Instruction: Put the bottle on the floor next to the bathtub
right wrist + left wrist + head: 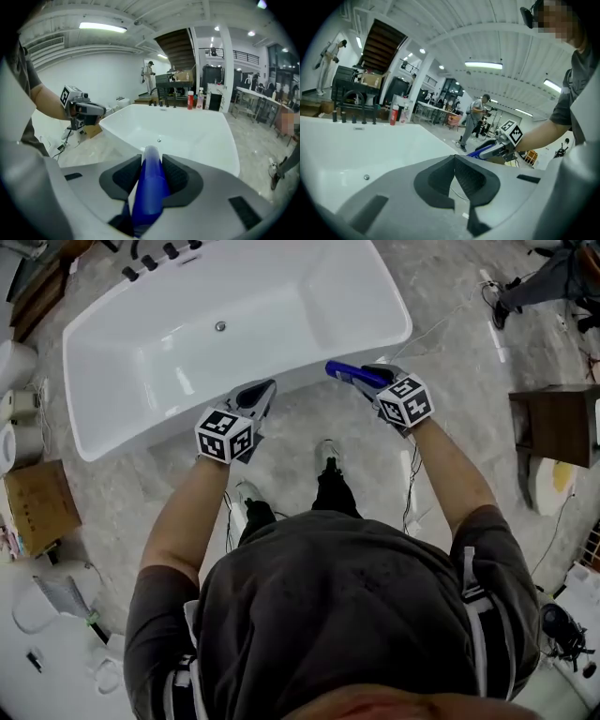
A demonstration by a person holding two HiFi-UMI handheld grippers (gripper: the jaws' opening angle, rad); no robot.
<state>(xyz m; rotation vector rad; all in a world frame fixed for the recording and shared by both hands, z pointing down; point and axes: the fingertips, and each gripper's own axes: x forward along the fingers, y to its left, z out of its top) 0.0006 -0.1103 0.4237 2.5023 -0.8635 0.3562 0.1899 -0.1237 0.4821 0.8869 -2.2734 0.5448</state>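
Note:
A blue bottle [349,373] lies level between the pads of my right gripper [367,377], which is shut on it. The bottle sticks out past the jaws toward the white bathtub [394,298]. In the right gripper view the bottle [149,187] runs up the middle between the two dark pads, with the tub [187,136] just beyond. My left gripper [261,392] hovers by the tub's near wall, its jaws closed with nothing in them. The left gripper view shows its pads [440,180] meeting at the tips, and the right gripper [497,147] with the bottle [480,151] off to the right.
Grey stone floor [300,427] runs between the tub and the person's shoes [328,456]. A cardboard box [37,507] sits at the left and a dark wooden cabinet [558,423] at the right. Black taps [150,263] stand at the tub's far end. Cables trail on the floor at the right.

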